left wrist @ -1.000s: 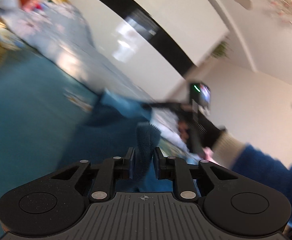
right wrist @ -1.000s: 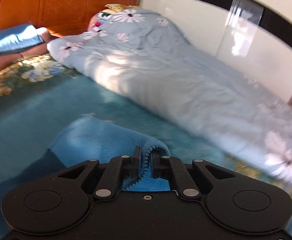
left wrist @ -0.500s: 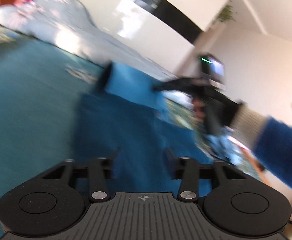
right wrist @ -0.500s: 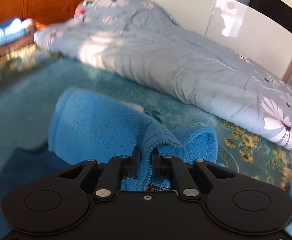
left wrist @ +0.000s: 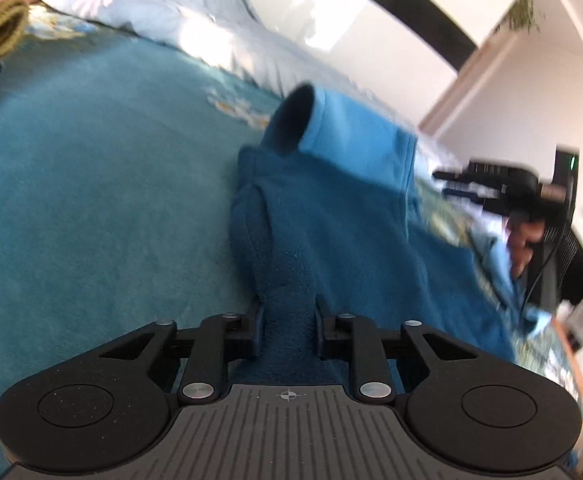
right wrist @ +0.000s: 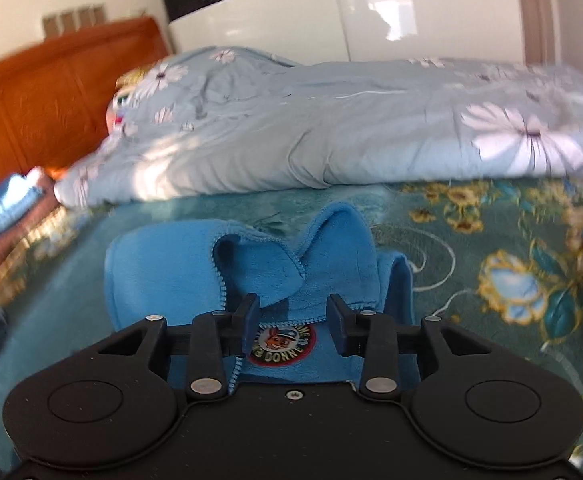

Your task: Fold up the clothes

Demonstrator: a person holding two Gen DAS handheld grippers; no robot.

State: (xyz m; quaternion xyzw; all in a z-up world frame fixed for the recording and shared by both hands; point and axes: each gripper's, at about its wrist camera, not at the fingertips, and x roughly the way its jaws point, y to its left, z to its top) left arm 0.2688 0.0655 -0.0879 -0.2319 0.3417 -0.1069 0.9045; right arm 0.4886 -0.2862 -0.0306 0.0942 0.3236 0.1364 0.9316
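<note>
On the left, the left gripper (left wrist: 289, 326) sits low over the teal blanket (left wrist: 91, 208) of the bed, its fingers (left wrist: 256, 330) set apart with a thick ridge of the blue fleece jacket (left wrist: 331, 216) lying between them; whether they press the cloth or only straddle it cannot be told from this view. The jacket lies on the bed with a sleeve (left wrist: 303, 120) reaching toward the pale flowered quilt (left wrist: 195, 28). To the right, the right gripper (right wrist: 293, 326) hovers over the jacket's collar (right wrist: 331, 248) and zip, fingers (right wrist: 341, 330) clearly parted and holding nothing, a round cartoon badge (right wrist: 283, 344) showing between them. The garment looks partly gathered, with the collar bunched, so it fits either a fold being laid down or one about to be lifted. To do the fold well, each gripper should likely take a single clean edge, not a bunch, and keep the zip line straight so the layers lie flat.
</note>
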